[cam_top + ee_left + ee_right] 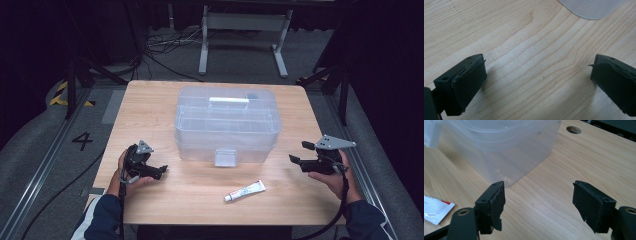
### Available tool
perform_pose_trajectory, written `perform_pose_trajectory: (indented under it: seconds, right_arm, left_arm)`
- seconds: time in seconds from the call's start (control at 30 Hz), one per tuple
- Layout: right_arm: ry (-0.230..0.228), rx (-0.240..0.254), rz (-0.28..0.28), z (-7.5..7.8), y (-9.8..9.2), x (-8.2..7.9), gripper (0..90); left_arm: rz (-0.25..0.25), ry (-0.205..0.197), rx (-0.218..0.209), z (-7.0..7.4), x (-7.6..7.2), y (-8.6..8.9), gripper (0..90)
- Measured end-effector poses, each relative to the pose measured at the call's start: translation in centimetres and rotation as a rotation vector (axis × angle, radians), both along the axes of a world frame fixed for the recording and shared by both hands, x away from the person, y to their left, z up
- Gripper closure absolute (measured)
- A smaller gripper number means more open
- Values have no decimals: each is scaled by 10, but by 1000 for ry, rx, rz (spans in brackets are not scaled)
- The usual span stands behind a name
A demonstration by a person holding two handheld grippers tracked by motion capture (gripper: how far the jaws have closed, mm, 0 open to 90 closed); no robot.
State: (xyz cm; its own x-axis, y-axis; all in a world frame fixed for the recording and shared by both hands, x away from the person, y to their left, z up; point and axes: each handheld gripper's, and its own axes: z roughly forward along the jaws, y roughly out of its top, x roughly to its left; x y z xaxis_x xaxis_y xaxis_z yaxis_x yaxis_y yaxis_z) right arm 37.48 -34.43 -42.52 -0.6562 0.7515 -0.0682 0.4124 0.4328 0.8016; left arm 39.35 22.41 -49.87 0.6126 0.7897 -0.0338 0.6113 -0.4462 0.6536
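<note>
A clear plastic storage box (227, 122) with a lid, a white handle and a front latch (225, 157) stands in the middle of the wooden table (150, 105). In front of it, slightly right, lies a small white tube (245, 191). My left gripper (162, 170) rests low at the table's left, jaws wide apart over bare wood (536, 80), open and empty. My right gripper (300, 152) hovers right of the box, pointing at it. Its jaws (539, 205) stand open with nothing between them; the box corner (499, 150) is just ahead and the tube's end (434, 210) lies at the left.
The edge of the box (591, 7) shows at the top of the left gripper view. A round hole (573, 130) is cut in the tabletop beyond the box. Behind the table are a white desk frame (240, 30) and cables on the floor.
</note>
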Motion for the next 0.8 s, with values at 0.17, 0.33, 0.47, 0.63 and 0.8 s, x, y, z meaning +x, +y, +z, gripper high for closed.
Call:
perform_pose_trajectory:
  seconds: [0.17,0.33,0.47,0.63,0.8]
  right_arm:
    - [-11,1,23,5,6,-4,266]
    - [-22,1,33,8,10,-7,266]
    - [-35,9,43,12,11,-10,266]
    - [-49,16,52,18,12,-13,265]
    - [-68,13,61,25,14,-14,266]
  left_arm:
    - [3,3,0,0,-1,0,5]
    - [2,3,-1,0,-1,0,5]
    - [2,3,0,0,-1,0,5]
    - [2,3,-1,0,-1,0,4]
    - [1,5,-2,0,0,0,3]
